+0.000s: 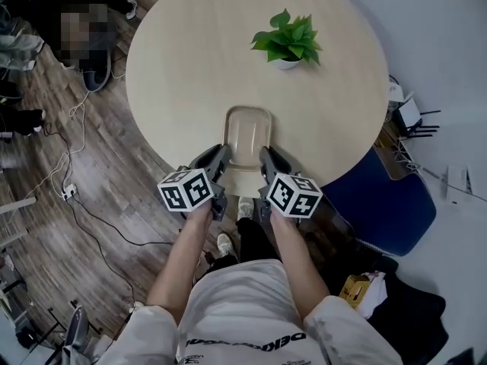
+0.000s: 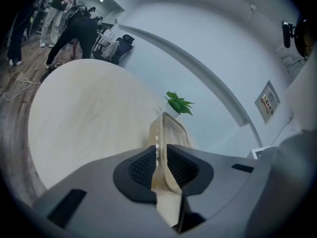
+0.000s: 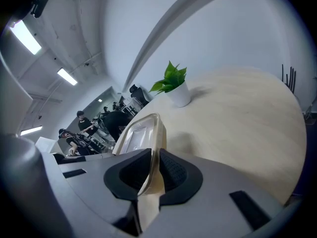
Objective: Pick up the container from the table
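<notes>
The container [image 1: 247, 134] sits between left tool [image 1: 220, 157] and right tool [image 1: 266, 158]; plant [image 1: 288, 39] beyond.

The container [image 1: 247, 135] is a shallow, translucent beige plastic tray, oblong with rounded corners and a thin flanged rim. It lies roughly level, its long axis pointing away from the person, at the near edge of the round table [image 1: 183, 67], with its near end out past that edge. The left gripper [image 2: 161, 167] pinches its left rim and the right gripper [image 3: 153, 175] its right rim. A soft shadow beside it suggests it hangs just above the tabletop.
</notes>
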Tool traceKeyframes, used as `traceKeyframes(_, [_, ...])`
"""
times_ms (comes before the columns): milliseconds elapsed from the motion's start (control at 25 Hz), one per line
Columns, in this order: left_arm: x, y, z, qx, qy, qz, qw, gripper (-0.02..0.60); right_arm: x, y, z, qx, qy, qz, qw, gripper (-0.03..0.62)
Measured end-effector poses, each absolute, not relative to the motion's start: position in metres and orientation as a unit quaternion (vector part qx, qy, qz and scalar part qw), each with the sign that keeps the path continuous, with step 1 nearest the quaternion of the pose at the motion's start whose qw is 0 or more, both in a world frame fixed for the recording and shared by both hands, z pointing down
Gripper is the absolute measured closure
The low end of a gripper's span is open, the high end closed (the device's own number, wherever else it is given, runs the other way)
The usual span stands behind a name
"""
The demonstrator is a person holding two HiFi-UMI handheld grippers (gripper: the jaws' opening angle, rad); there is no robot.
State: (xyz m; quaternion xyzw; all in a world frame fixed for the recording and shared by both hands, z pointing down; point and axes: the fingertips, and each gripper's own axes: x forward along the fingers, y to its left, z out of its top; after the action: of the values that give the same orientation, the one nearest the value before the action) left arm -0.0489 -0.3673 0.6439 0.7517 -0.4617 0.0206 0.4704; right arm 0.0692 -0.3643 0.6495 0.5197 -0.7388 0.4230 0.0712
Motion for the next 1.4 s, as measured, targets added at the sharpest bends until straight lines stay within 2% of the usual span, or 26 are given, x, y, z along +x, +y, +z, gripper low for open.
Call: traceKeyframes(1400, [-0.081,-0.171,0.436,0.825,-0.467,-0.041,0.316,0.505,0.037,-0.179,0.432,0.535,-0.813,0.226,0.042,0.519])
